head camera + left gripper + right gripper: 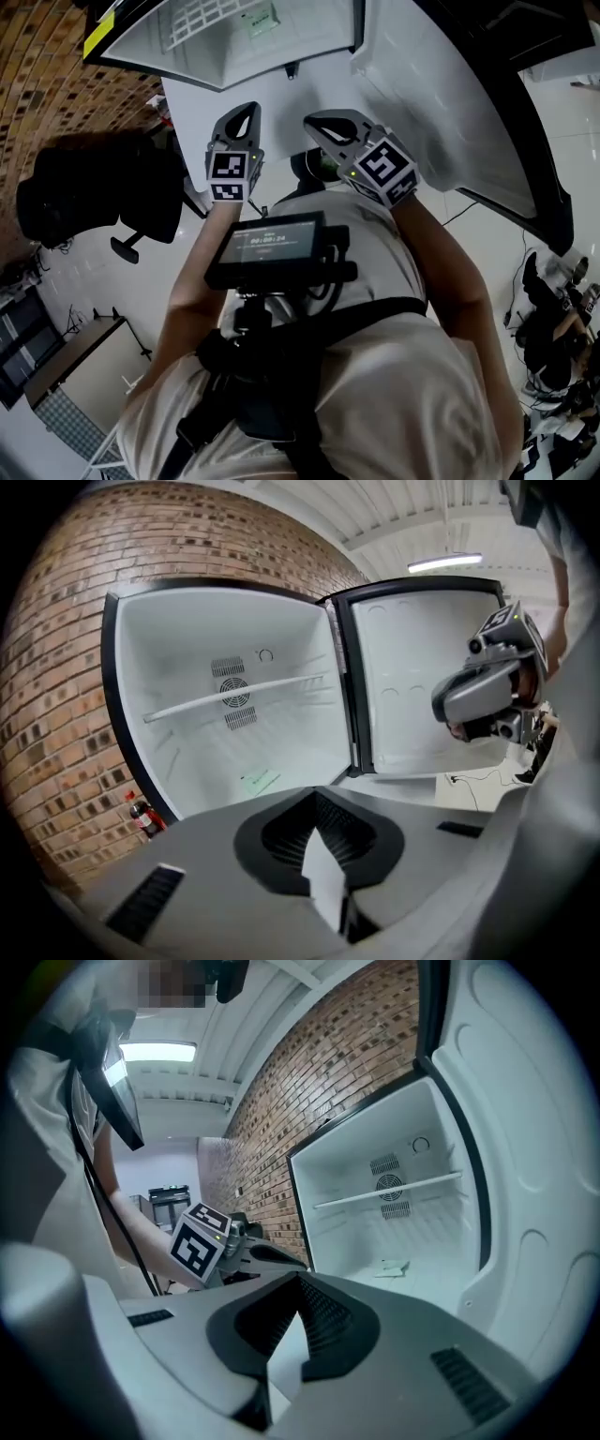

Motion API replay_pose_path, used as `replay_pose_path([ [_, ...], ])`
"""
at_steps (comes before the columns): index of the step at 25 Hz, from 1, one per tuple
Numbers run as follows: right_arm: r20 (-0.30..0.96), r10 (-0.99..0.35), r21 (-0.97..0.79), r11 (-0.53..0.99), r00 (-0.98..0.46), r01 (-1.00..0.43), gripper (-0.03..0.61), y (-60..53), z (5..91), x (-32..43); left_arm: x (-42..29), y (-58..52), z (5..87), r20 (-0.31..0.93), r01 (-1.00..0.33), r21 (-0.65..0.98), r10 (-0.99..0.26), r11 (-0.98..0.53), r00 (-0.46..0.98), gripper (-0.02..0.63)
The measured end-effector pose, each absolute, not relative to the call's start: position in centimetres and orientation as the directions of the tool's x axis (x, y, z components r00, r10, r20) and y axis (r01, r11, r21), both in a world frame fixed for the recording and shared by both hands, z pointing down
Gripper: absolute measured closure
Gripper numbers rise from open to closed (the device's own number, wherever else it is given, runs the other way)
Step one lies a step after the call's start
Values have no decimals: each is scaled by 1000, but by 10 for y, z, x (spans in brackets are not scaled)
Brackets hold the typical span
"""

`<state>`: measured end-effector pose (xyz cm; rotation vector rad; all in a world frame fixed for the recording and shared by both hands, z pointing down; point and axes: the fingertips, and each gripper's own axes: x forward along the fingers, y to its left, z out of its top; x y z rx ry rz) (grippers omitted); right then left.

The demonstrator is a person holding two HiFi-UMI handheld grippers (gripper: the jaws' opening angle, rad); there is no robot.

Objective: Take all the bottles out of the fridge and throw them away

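Observation:
The fridge point(187, 667) stands wide open in front of me. I see no bottle inside it, only a thin shelf rail point(234, 694) and a slip of paper point(258, 781) on its floor. A small bottle with a red cap point(142, 817) stands on the ground by the brick wall, left of the fridge. My left gripper point(321, 841) is shut and holds nothing. My right gripper point(289, 1326) is also shut and empty. In the head view the left gripper point(246, 112) and the right gripper point(325, 124) hover side by side before the fridge opening point(225, 37).
The fridge door point(450, 103) swings out to the right. A brick wall point(47, 75) runs along the left, with a black office chair point(94, 202) in front of it. A dark round object point(314, 167) lies low between the grippers. Cables trail on the white floor point(562, 187).

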<state>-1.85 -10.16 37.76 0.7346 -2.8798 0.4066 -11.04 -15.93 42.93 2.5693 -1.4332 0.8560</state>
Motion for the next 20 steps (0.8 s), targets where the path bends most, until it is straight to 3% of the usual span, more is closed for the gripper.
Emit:
replay_pose_path([
  [10,210,-614,-295,702,-761,-648,586,-151,381,-68,-162,-223,468,601,-736,-118,-638,-667,482,601],
  [20,237,-655,-309,649,-718,-695,586,-178,399,-51,-142,-260,485,637,-697,-121,-594,-706,491,601],
])
